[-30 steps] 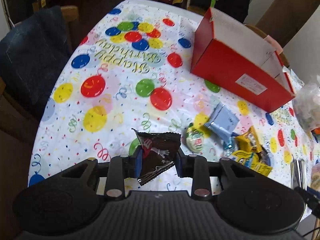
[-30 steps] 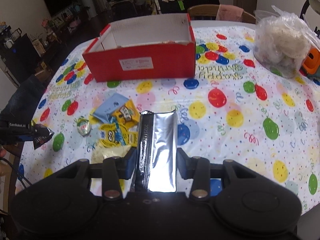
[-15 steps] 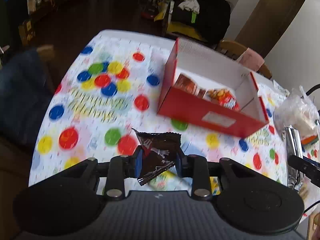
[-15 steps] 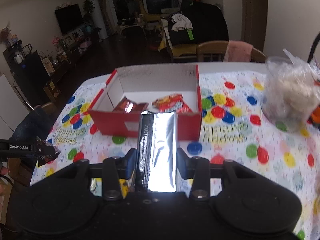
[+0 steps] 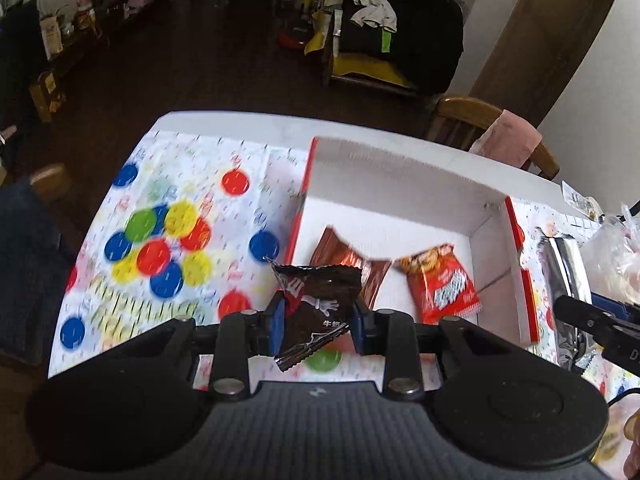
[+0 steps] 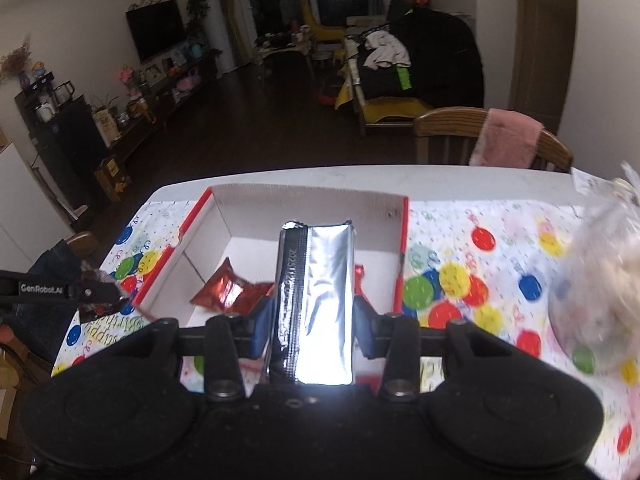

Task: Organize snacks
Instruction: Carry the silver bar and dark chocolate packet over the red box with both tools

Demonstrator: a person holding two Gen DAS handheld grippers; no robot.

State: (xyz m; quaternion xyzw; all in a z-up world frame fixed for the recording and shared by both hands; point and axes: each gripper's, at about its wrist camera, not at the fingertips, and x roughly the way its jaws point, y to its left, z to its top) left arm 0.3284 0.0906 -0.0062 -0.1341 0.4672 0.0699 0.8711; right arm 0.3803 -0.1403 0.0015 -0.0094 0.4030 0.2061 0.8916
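My left gripper (image 5: 316, 322) is shut on a dark brown candy packet (image 5: 316, 304) and hovers at the near left corner of the red box (image 5: 400, 184) with white inside. A brown wrapper (image 5: 340, 252) and an orange-red snack bag (image 5: 440, 280) lie in the box. My right gripper (image 6: 312, 328) is shut on a silver foil packet (image 6: 316, 300), held over the near edge of the same box (image 6: 308, 208), where a red-brown wrapper (image 6: 228, 292) lies. Each gripper shows at the edge of the other's view: the right one (image 5: 576, 316), the left one (image 6: 96, 292).
The table wears a balloon-print birthday cloth (image 5: 168, 248). A clear plastic bag of pale goods (image 6: 600, 280) stands at the right. A wooden chair with a pink cloth (image 6: 504, 140) is behind the table, and a dark-covered chair (image 5: 24, 260) is at the left.
Both grippers have lifted and moved forward from the loose snacks toward the red box, each keeping its packet. The box's inside and its contents now show.
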